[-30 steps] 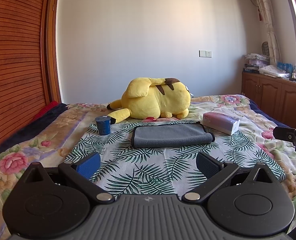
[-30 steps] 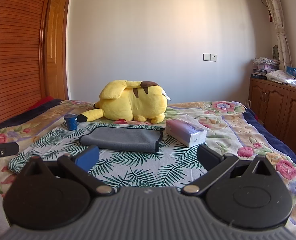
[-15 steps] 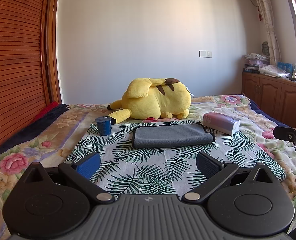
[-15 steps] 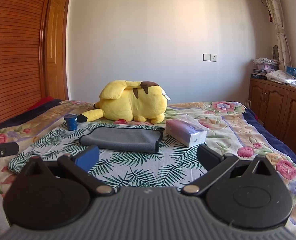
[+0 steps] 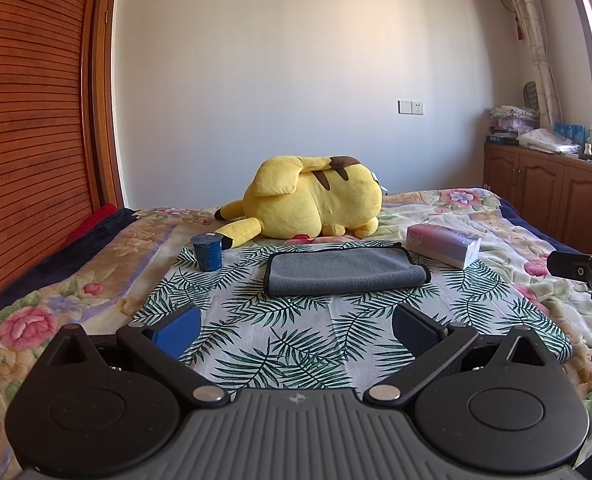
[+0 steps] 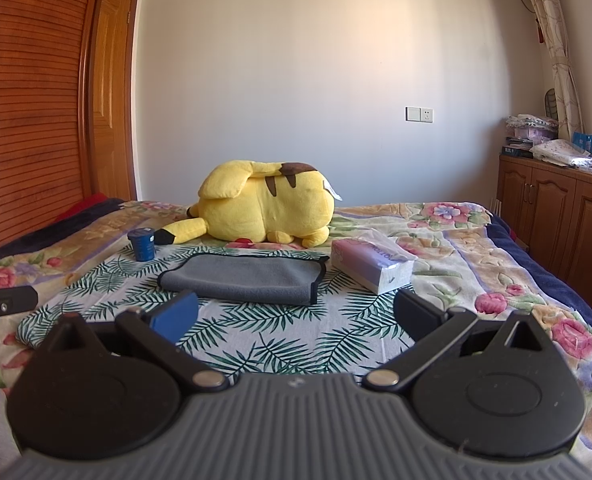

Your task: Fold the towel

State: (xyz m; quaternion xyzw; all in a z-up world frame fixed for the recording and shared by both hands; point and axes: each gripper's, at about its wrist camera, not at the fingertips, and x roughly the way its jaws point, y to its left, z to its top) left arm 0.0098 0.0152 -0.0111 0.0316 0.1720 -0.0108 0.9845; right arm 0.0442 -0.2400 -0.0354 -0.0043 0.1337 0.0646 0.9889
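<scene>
On the bed ahead of you, the grey towel lies folded flat on a palm-leaf cloth, soft nap, dark piping at its edge. Your left tongs stand wide and hold nothing; your right tongs likewise. Only your right view shows the wooden door. Behind the towel slumps a plush yellow Pikachu; a blue cylindrical cup stands left, a boxy tissue pack right.
</scene>
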